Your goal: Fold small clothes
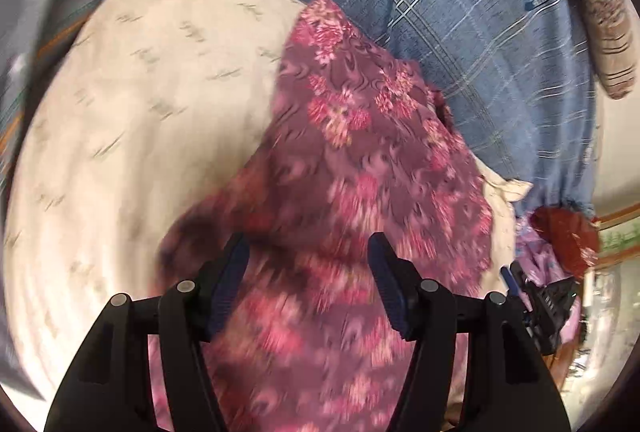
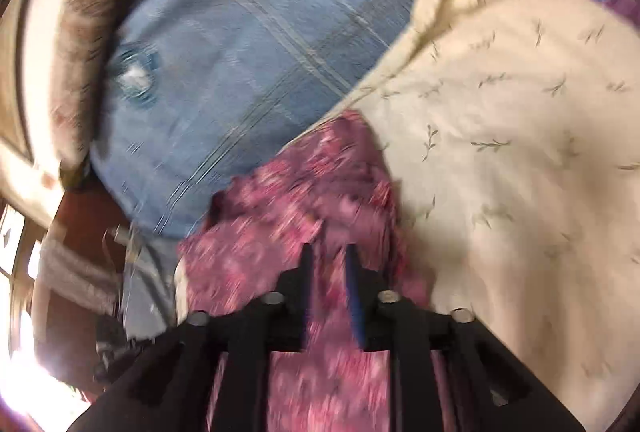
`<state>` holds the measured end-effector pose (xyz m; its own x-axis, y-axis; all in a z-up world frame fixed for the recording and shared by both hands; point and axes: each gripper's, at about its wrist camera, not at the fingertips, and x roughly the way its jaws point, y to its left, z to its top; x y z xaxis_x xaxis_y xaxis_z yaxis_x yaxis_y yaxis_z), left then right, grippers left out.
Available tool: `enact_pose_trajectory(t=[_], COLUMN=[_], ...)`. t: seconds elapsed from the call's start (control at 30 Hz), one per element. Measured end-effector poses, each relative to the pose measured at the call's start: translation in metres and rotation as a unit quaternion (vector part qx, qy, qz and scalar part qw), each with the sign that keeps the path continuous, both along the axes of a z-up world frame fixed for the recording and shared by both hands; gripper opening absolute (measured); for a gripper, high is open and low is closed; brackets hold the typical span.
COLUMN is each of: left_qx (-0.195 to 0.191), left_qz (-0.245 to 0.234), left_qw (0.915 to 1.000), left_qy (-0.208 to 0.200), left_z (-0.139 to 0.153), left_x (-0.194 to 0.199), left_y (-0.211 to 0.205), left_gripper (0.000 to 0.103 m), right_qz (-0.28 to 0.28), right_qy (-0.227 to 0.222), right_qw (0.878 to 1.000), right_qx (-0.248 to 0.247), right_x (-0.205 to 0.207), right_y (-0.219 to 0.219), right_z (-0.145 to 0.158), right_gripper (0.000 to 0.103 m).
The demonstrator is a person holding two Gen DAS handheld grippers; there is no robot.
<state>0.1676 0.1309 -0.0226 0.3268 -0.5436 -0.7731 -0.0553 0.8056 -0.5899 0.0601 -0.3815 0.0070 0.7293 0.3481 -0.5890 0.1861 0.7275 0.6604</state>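
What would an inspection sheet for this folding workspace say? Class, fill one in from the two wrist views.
Surface: cream cloth with a leaf print, partly over a blue plaid cloth.
Job's things: pink floral garment, lying rumpled across the cream cloth.
Clutter: striped brown cushion at the edge; a red and purple bundle beside the plaid cloth.
Grippers: left gripper wide open over the garment; right gripper has narrow-set fingers with garment cloth between them, grip unclear through blur.
Cables: nothing seen.
Surroundings: bright, blurred room edge; details unreadable.
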Motion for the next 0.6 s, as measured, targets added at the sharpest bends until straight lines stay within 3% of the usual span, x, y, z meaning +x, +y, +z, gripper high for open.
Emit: enact_pose_trajectory(t=[0.07,0.23,0.37,0.47,0.6], left_qx=[-0.011,0.000,-0.021,-0.014,-0.017], left_qz=[-0.007,-0.015,-0.022,-0.037,-0.044], left_qw=[0.9998,0.9990,0.9975,0.9966,0.9948], left_qy=[0.017,0.042,0.064,0.072,0.091], left_z=[-0.002,-0.017,-0.034,-0.044,-0.059], left_x=[-0.023,-0.082,-0.127,-0.151,-0.165], left_y=[0.018,0.053,0.068,0.064,0.061], left_gripper=[0.066,0.068,0.070,0.071,0.071], right_qz=[0.026,0.059,0.057,0.057,0.081], right_qy=[0.006,0.041,0.076,0.092,0.112], right_qw=[1.000,0.996,0.994,0.993,0.990], right_qx=[-0.016,-0.045,-0.058,-0.044,-0.033], right_x=[-0.034,-0.116,-0.168,-0.194,-0.205], right_y=[0.007,0.018,0.019,0.019,0.029], right_z=[0.008,-0.006,-0.027,-0.041,-0.055], right_gripper=[0.044,0.044,0.044,0.044,0.052])
